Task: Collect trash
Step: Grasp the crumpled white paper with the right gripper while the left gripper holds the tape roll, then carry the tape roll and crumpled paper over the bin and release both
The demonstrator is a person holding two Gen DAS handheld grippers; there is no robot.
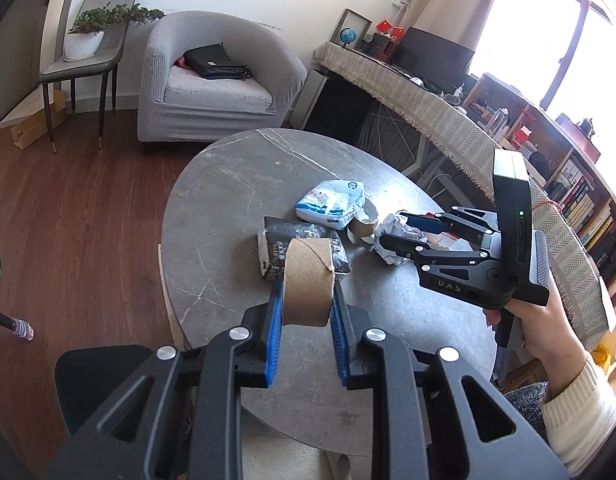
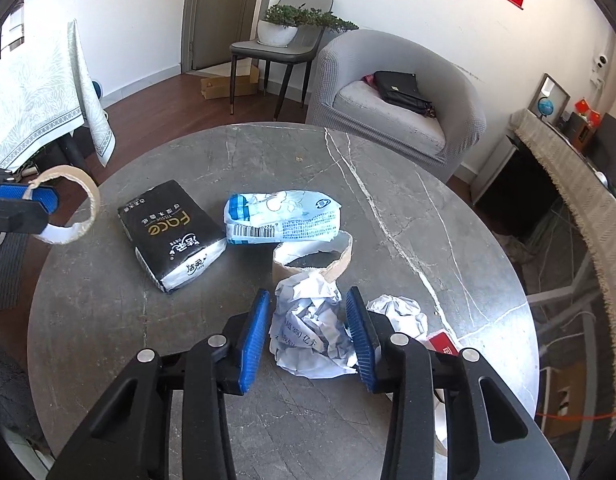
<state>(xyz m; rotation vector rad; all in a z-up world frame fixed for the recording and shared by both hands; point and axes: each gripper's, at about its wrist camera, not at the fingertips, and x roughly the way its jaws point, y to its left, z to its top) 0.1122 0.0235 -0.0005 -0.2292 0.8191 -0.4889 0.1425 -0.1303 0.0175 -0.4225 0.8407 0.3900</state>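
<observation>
Grey marble with white veins makes up our round bench (image 2: 388,184), standing on dark wood floor (image 1: 76,200) with a grey armchair (image 2: 404,104) behind it, a black bag (image 2: 400,88) on its seat, and a chair (image 2: 284,48) carrying a potted plant (image 2: 280,26) beside that.

At far left, our left claw (image 1: 306,308) is closed on one cardboard tape ring (image 1: 308,280), both blue pads pressed to its sides, held up above the bench's near-left part. Moving right on the bench we count two tissue packs: one black (image 2: 172,232), one blue and white (image 2: 284,216), lying just beside each other. Right of them stands a second, torn cardboard ring (image 2: 312,258), touching the blue pack. Two balls of crumpled paper follow: the larger crumpled ball (image 2: 308,332) sits between the pads of our right claw (image 2: 308,332), which is wide apart; the right pad looks to touch the paper, the left stands slightly off it. The smaller ball (image 2: 400,312) lies just right of that claw, with a small red box (image 2: 442,342) near it, partly hidden.

Far and left stretches of the bench are bare marble; the rubbish clusters at the middle and near right, close to the rim.
</observation>
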